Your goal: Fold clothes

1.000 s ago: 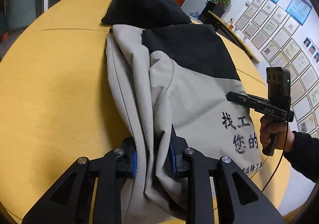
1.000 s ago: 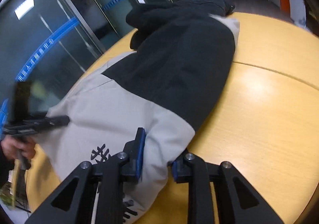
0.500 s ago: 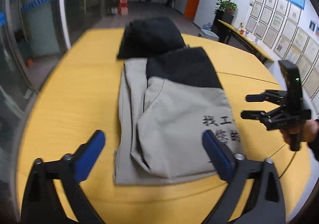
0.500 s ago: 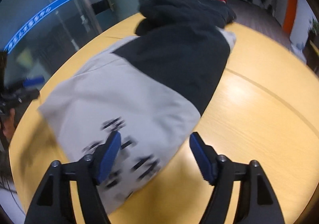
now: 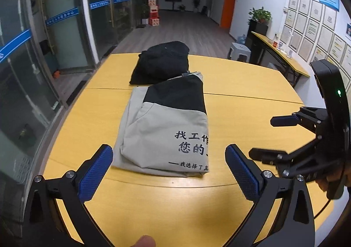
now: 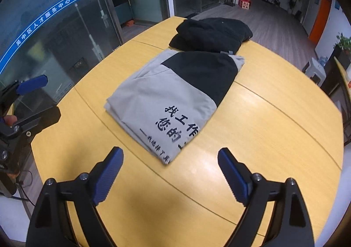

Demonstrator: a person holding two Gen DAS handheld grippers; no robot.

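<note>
Your two views were evenly lit by indoor light from above, bright on the yellow table [image 5: 241, 84] and dimmer down the corridor; a soft sheen lay on the table [image 6: 274, 128] right of the folded garment [image 6: 175, 93]; your right tool [image 6: 170, 170] cast a broad soft shadow on the wood beneath it; the glass partitions [image 6: 65, 27] showed faint reflections; fisheye bending curved the table's edges and the walls, and black vignette filled the corners; the printed characters on the garment [image 5: 166, 128] were sharp from the left wrist, slightly smeared near the hem from the right; far wall posters [image 5: 307, 16] looked soft.
</note>
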